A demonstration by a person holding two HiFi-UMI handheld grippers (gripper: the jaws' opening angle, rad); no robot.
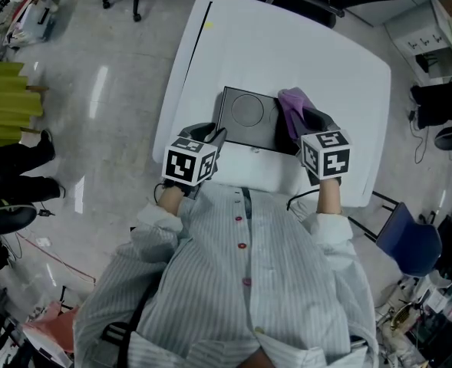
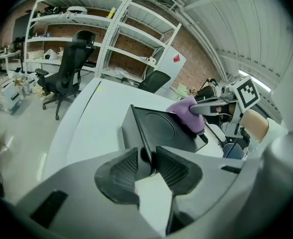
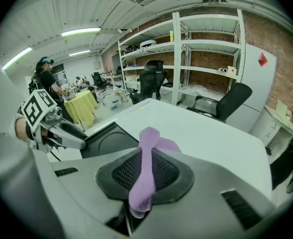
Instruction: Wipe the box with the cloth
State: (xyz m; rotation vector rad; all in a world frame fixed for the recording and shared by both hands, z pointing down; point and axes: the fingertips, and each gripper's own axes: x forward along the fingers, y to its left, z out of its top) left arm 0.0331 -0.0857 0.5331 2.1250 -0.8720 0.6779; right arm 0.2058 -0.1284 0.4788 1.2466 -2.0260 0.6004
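Box (image 1: 245, 119) held, wiping seemingly just begun.
Left claw (image 2: 147, 159) clamped its near edge; right claw (image 3: 146, 172) clamped the cloth (image 3: 149, 138), touching the box just ahead.

Workshop room with red brick wall (image 3: 280, 39) behind white metal shelving (image 3: 206, 44). Long tube lights (image 3: 81, 32) on a white ribbed ceiling (image 3: 51, 9). Pale glossy floor (image 1: 110, 121), reflecting the light. Large white table (image 1: 287, 60), black office chair (image 2: 69, 59) beside, blue chair (image 1: 410, 240) near one corner.
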